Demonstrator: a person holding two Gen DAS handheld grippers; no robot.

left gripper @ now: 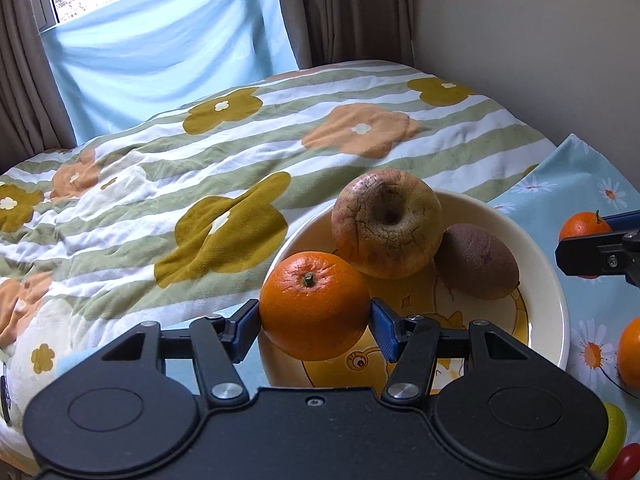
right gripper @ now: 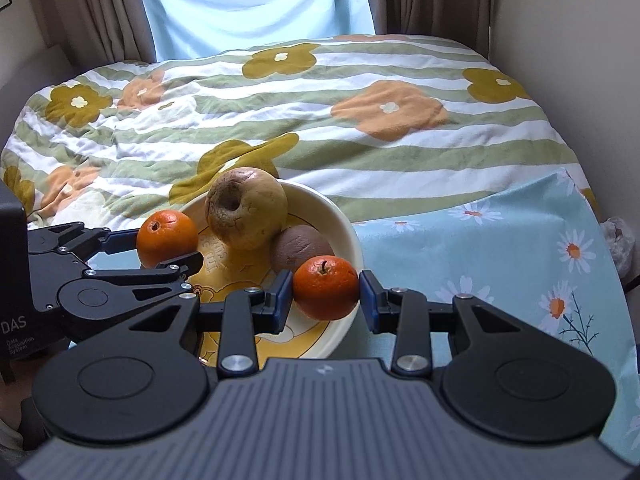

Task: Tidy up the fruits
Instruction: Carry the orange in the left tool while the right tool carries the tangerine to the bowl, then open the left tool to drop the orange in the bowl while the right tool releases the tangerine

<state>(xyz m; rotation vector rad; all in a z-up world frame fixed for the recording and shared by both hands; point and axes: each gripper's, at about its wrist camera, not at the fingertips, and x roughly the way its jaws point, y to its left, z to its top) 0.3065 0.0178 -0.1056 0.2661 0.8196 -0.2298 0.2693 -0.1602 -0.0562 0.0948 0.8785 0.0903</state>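
Observation:
My left gripper (left gripper: 315,314) is shut on a large orange (left gripper: 314,306), held over the near left rim of a cream bowl (left gripper: 548,280). In the bowl lie a wrinkled yellowish apple (left gripper: 386,224) and a brown kiwi (left gripper: 478,262). My right gripper (right gripper: 325,292) is shut on a smaller orange (right gripper: 326,287) above the bowl's (right gripper: 340,220) near right rim. The right wrist view also shows the left gripper (right gripper: 168,248) with its orange (right gripper: 167,236), the apple (right gripper: 246,208) and the kiwi (right gripper: 302,250). The right gripper's tip (left gripper: 600,252) with its orange (left gripper: 582,224) shows at the left wrist view's right edge.
The bowl stands on a light blue daisy-print cloth (right gripper: 500,248) beside a striped floral quilt (right gripper: 320,112). Another orange (left gripper: 630,352), a green fruit (left gripper: 612,444) and a red one (left gripper: 626,464) lie on the cloth at lower right. A wall rises on the right, curtains behind.

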